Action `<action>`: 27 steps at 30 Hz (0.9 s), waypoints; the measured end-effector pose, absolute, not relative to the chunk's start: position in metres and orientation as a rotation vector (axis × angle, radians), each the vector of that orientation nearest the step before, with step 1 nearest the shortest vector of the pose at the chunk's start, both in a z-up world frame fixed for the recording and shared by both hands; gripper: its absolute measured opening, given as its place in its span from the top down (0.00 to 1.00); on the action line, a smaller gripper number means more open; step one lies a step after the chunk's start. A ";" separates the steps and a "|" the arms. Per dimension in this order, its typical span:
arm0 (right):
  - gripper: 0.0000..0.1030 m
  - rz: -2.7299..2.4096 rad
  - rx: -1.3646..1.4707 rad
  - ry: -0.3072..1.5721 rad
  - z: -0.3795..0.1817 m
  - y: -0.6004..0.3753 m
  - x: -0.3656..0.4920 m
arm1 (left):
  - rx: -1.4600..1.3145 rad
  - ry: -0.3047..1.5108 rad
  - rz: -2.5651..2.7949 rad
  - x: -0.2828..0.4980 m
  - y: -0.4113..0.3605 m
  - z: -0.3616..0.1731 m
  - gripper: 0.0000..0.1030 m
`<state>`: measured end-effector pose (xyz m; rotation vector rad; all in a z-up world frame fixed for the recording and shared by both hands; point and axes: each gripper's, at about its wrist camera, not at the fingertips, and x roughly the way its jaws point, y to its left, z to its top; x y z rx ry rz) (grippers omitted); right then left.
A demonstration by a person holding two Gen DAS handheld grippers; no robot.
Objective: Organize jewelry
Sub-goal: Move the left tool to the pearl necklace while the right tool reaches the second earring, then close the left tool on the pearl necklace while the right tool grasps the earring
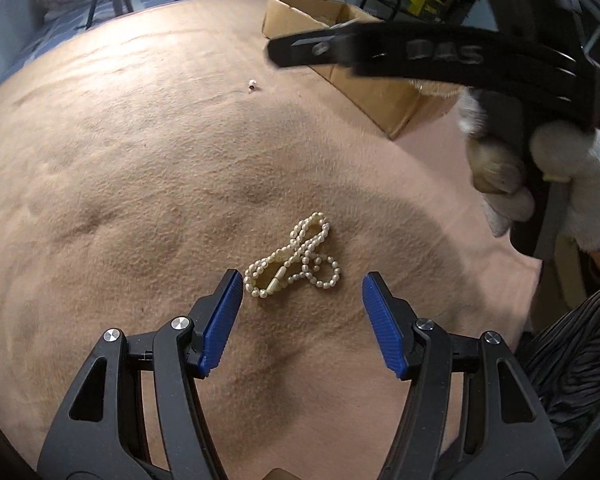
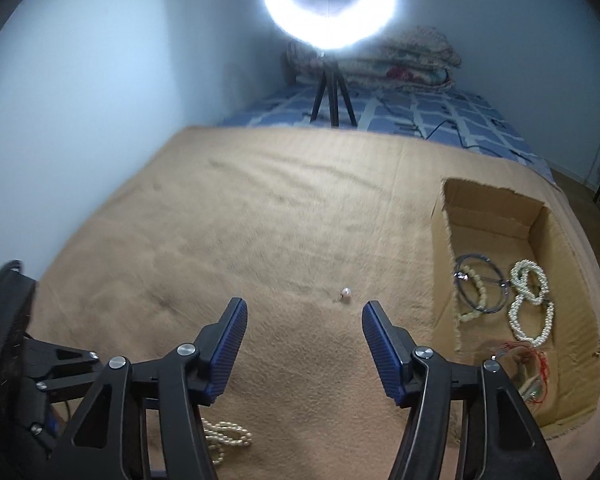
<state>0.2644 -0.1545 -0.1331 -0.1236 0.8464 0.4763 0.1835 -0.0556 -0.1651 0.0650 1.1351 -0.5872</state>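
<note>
A cream pearl necklace [image 1: 296, 258] lies bunched on the tan blanket [image 1: 140, 160]. My left gripper [image 1: 302, 276] hovers over its near end, open, blue pads on either side and not touching it. In the right wrist view the same necklace [image 2: 228, 438] peeks out under the left finger. My right gripper [image 2: 304, 304] is open and empty above the blanket. A small pearl earring [image 2: 345, 292] lies just beyond its tips, right of centre; the left wrist view shows this earring [image 1: 252, 85] farther back.
An open cardboard box [image 2: 496, 220] sits at the right with pearl bracelets [image 2: 530, 304], a dark cord ring [image 2: 480, 284] and a red-threaded piece [image 2: 528, 360] inside. A ring light [image 2: 330, 0] on a tripod [image 2: 332, 96] stands behind. A gloved hand [image 1: 572, 184] holds the other tool.
</note>
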 end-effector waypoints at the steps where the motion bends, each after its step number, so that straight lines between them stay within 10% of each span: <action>1: 0.40 0.476 -0.132 0.855 -0.137 -0.153 0.266 | 0.077 1.133 -0.587 0.184 -0.057 -0.166 0.38; 27: 0.66 0.469 -0.036 0.965 -0.196 -0.146 0.326 | 0.100 1.123 -0.615 0.212 -0.074 -0.188 0.38</action>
